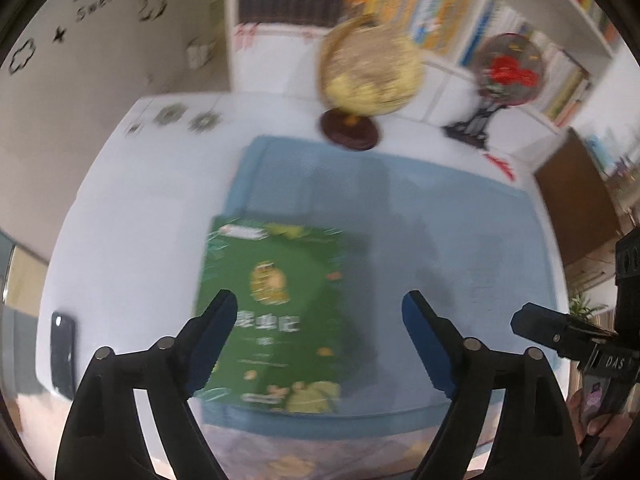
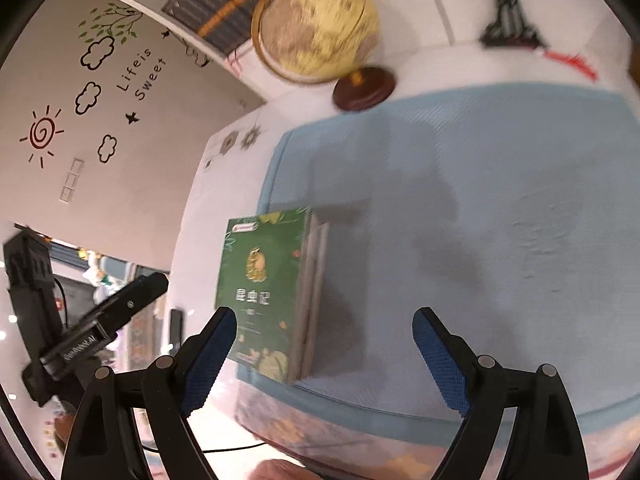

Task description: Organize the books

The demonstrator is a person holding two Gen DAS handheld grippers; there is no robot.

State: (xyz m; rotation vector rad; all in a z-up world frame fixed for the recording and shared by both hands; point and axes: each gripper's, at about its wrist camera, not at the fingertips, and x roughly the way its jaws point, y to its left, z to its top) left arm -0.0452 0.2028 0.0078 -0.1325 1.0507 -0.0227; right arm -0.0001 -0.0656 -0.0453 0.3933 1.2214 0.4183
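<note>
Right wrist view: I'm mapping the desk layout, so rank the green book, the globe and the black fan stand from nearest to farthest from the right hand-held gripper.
1. Green book, flat on the blue mat's left edge, just ahead of the right hand-held gripper.
2. Globe, beyond the mat, upper middle.
3. Black fan stand, top right by the shelves, slightly farther.

One stack of books [image 2: 276, 296] with a green cover (single volumes I cannot count), one blue mat [image 2: 480, 208], one globe [image 1: 370, 68], one phone [image 1: 63, 354], one fan [image 1: 508, 68], two grippers.
</note>
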